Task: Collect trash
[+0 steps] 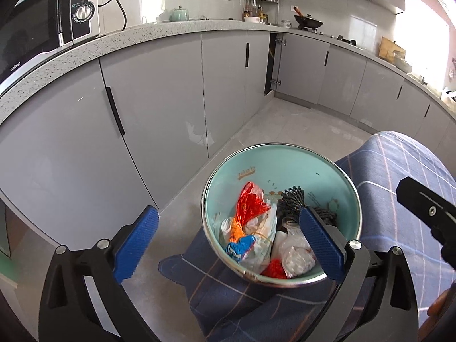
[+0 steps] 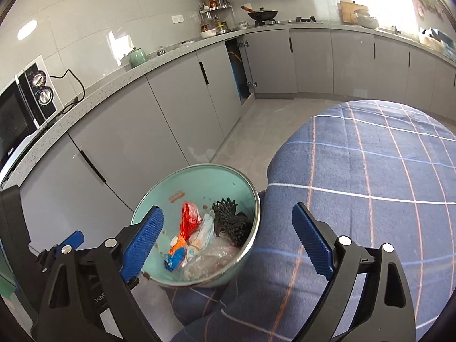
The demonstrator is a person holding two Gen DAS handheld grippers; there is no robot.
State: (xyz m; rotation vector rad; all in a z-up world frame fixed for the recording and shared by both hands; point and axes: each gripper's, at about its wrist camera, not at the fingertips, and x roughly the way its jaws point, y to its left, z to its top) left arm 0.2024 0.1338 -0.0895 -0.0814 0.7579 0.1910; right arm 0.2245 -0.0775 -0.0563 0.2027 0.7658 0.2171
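Note:
A teal bowl (image 1: 299, 168) with a steel rim rests on a blue checked cloth (image 1: 399, 165). It holds a red and orange wrapper (image 1: 250, 202), a blue wrapper (image 1: 240, 246), a clear plastic bag (image 1: 296, 253) and a black net (image 1: 292, 199). My left gripper (image 1: 228, 216) stands open in front of the bowl with nothing between its blue pads. In the right wrist view the bowl (image 2: 205, 182) sits low and left with the red wrapper (image 2: 189, 219) and black net (image 2: 228, 213) inside. My right gripper (image 2: 228, 211) is open too, straddling the bowl's right rim and holding nothing.
Grey cabinets (image 1: 159, 99) run under a speckled counter (image 1: 142, 31) along the left and far walls. A microwave (image 1: 42, 22) stands on it at the left. One corner cabinet door (image 2: 238, 65) hangs open. Grey tiled floor (image 1: 299, 125) lies beyond the bowl.

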